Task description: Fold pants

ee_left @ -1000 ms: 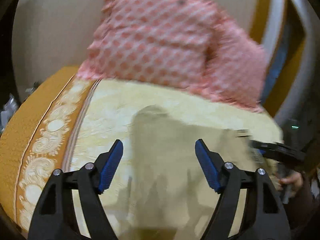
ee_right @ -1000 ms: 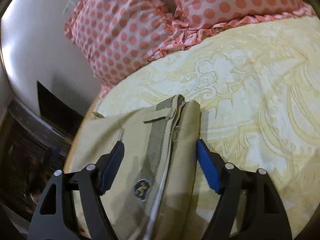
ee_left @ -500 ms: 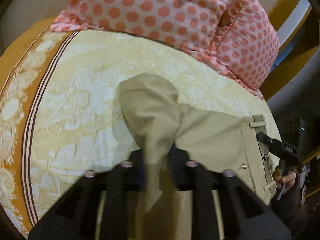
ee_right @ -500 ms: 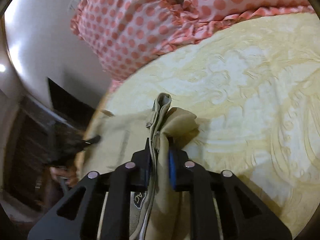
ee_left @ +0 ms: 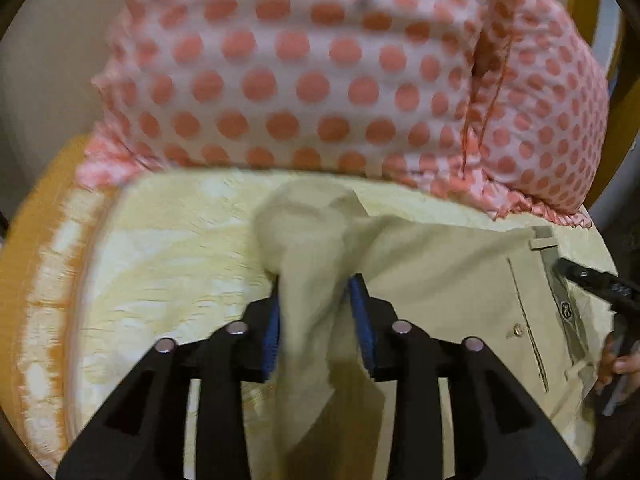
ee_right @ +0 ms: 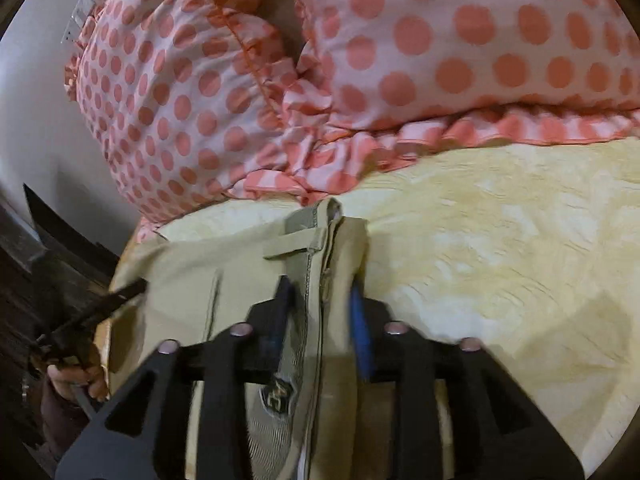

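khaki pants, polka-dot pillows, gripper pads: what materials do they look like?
Khaki pants: matte woven cloth, likely cotton twill; stitched seams, soft bunching between the left gripper pads. Pink polka-dot pillows: thin printed fabric, ruffled edge. Blue pads: probably ribbed rubber or plastic, on black, seemingly plastic fingers; blur leaves it open.

- A bed fills the near ground, under a pale yellow bedspread point(ee_right: 500, 248) with an orange border point(ee_left: 36, 264) on the left.
- Two pink polka-dot pillows point(ee_left: 304, 72) stand at the far end.
- A plain pale wall point(ee_right: 44, 128) rises behind, bearing a white socket plate point(ee_right: 78, 14).
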Available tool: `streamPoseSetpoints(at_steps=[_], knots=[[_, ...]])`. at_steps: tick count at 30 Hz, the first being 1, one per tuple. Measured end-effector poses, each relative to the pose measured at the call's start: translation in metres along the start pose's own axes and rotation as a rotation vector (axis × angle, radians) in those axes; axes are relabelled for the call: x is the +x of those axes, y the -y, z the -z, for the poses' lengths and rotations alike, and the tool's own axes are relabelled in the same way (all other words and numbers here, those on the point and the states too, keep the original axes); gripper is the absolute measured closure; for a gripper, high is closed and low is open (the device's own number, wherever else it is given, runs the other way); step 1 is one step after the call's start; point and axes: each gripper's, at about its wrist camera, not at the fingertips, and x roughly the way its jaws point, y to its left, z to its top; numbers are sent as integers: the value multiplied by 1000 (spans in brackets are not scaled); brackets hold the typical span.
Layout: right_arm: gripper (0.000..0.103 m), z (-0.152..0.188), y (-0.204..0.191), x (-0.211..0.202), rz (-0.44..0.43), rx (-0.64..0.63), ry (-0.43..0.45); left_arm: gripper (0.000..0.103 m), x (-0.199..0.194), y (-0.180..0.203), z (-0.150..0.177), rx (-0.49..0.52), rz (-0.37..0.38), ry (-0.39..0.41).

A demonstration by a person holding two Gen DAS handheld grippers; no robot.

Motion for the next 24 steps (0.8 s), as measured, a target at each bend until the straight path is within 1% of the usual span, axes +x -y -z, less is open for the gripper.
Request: streamPoseSetpoints(at_steps=[1, 2, 3, 4, 5, 6, 7, 8, 9, 10, 11, 12, 13, 14, 15, 16, 17, 18, 19, 20, 22, 23, 24], knots=[[56, 6, -2, -18, -24, -14, 42, 53, -18, -2, 6, 4, 13, 50], [37, 10, -3, -27, -66, -21, 62, 49, -34, -3, 14, -3, 62, 82], [28, 18, -5, -40, -142, -29, 77, 49, -43, -1, 18, -7, 115, 84], [28, 27, -11, -48, -220, -40, 68, 46, -50, 1, 24, -9, 175, 78], [28, 32, -14, -49, -254, -45, 50, 40, -52, 6, 32, -12, 241, 57], [27, 40, -17, -46, -299, -43, 10, 37, -47, 10, 38, -18, 271, 16], [25, 47, -17, -37, -328, -17, -47, 36, -38, 14, 40, -26, 282, -26], [23, 50, -13, -26, -319, 12, -89, 37, -24, 14, 44, -43, 279, -89], [24, 53, -8, -13, -290, 48, -129, 41, -4, 12, 47, -74, 257, -160], [24, 55, 0, -8, -311, 93, -111, 44, 3, 10, 48, -85, 249, -154], [28, 55, 3, -9, -301, 114, -107, 46, 0, 10, 47, -73, 212, -117], [31, 53, 4, -13, -257, 143, -124, 48, -4, 11, 46, -57, 136, -124], [30, 55, 1, -23, -181, 146, -114, 46, -15, 11, 50, -59, 111, -110], [22, 59, -4, -35, -103, 118, -88, 36, -26, 11, 55, -59, 106, -89], [13, 66, -12, -48, -59, 75, -53, 30, -46, 12, 64, -45, 92, -42], [9, 77, -19, -62, -45, 24, -12, 17, -63, 17, 73, -22, 62, -1], [3, 96, -27, -79, -32, -40, 39, 11, -80, 20, 86, 2, 21, 35], [1, 113, -35, -89, -8, -91, 70, 9, -99, 24, 105, 30, -26, 80], [1, 136, -45, -99, 32, -154, 105, 4, -110, 28, 119, 44, -45, 104], [1, 151, -51, -101, 55, -197, 121, 2, -121, 31, 138, 53, -60, 121], [1, 180, -65, -101, 115, -277, 134, 2, -130, 36, 161, 52, -77, 122], [1, 196, -73, -95, 160, -312, 134, 2, -132, 40, 167, 54, -91, 118], [1, 203, -76, -92, 173, -323, 138, 2, -130, 42, 176, 57, -118, 111]])
